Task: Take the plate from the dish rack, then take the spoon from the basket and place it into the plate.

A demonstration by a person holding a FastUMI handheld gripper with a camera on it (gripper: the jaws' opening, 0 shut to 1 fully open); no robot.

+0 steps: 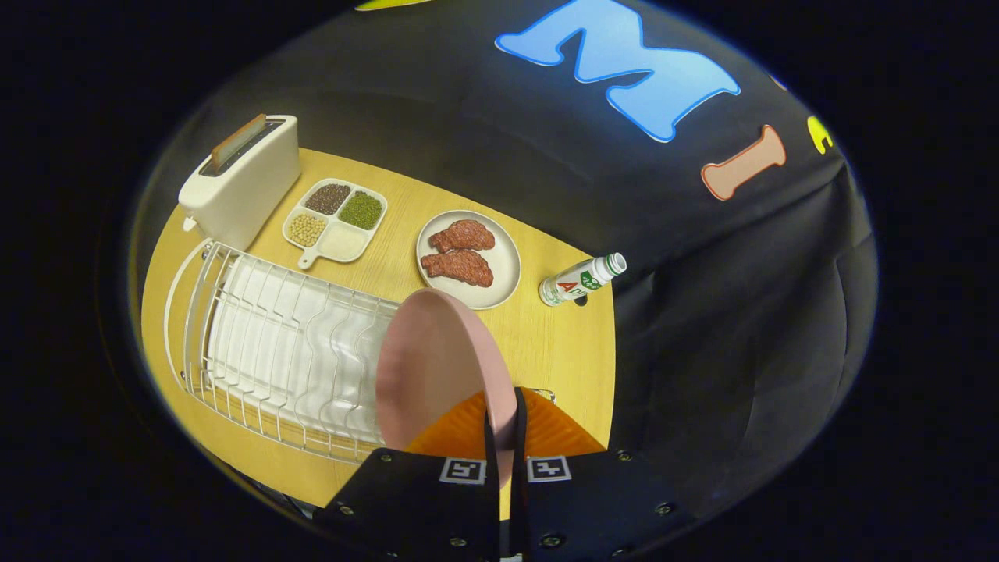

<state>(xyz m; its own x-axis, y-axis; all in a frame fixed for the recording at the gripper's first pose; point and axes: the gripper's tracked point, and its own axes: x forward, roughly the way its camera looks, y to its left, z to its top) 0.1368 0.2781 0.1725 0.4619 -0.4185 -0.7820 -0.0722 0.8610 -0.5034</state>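
Plate (437, 367), pink, is standing on edge, pinched at its rim between the nearly closed fingers (506, 437), its face turning toward nine o'clock and its long axis running up toward twelve. It is hanging over the white dish rack (265, 343) on the table (562, 343).

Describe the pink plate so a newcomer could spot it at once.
Start at the white wire dish rack on the wooden table. At its near end, the pink plate stands on edge, its rim pinched between both fingers of the claw. Unlike the flat white plate of meat beyond it, it is bare, pink and upright.
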